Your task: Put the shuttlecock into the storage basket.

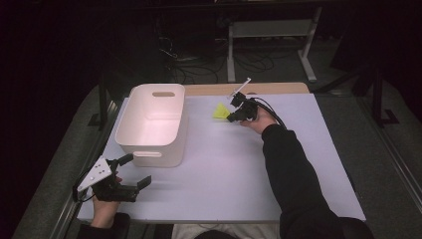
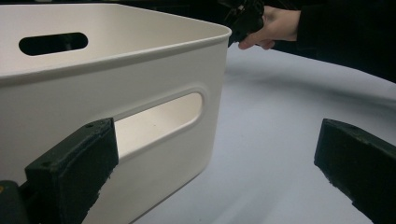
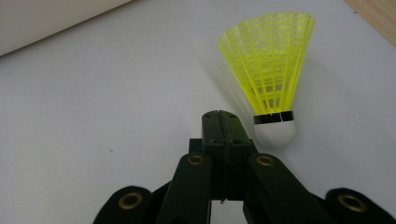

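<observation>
White worktop (image 1: 224, 164) carries a bin (image 1: 152, 124) at left; the left gripper (image 1: 130, 172), jaws spread, waits beside it. Far right, the shuttlecock (image 3: 273, 74) lies just right of the right gripper (image 3: 223, 122), whose jaws are pressed together, cork toward them.

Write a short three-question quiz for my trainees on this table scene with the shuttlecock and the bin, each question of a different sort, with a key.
1. True or false: the right gripper has its jaws pressed together with nothing between them.
2. Which colour is the skirt of the shuttlecock? A) yellow B) red C) blue
3. Fill in: the left gripper, jaws apart, sits by the near side of the white ____.

Key
1. True; the shuttlecock lies on the table just beside the jaw tips, not between them.
2. A.
3. Bin; its handle slot shows in the left gripper view.
</observation>
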Tool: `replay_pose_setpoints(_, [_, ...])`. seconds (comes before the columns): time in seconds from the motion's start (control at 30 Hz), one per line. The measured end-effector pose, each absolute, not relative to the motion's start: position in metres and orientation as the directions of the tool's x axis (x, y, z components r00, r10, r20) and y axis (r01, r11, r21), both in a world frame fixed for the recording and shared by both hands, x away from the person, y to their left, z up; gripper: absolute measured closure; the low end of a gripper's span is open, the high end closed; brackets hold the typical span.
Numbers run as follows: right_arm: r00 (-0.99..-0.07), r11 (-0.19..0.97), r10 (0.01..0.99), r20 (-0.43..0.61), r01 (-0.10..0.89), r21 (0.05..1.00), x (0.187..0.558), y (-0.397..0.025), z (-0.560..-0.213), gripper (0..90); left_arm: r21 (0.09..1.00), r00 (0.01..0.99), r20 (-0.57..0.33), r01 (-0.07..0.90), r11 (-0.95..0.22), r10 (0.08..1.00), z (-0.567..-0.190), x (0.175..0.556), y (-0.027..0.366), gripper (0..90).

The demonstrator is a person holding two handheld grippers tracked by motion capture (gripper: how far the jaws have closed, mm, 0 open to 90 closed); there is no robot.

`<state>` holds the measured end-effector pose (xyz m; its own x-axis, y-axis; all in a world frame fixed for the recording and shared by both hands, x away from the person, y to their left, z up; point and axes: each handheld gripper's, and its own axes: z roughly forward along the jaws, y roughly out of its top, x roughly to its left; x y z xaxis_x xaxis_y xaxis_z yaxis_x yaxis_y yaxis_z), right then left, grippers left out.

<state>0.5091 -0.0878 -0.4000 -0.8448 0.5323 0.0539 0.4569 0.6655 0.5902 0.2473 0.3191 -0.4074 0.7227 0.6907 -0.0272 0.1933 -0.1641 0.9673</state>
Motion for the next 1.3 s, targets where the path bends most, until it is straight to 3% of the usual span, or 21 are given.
replay_pose_setpoints(1.3, [-0.867, 0.698, 0.495, 0.045, 0.428, 0.574, 0.536, -0.097, -0.35, 85.5, 0.967, 0.724, -0.029, 0.194, -0.163, 0.689, -0.407, 0.248, 0.319, 0.0])
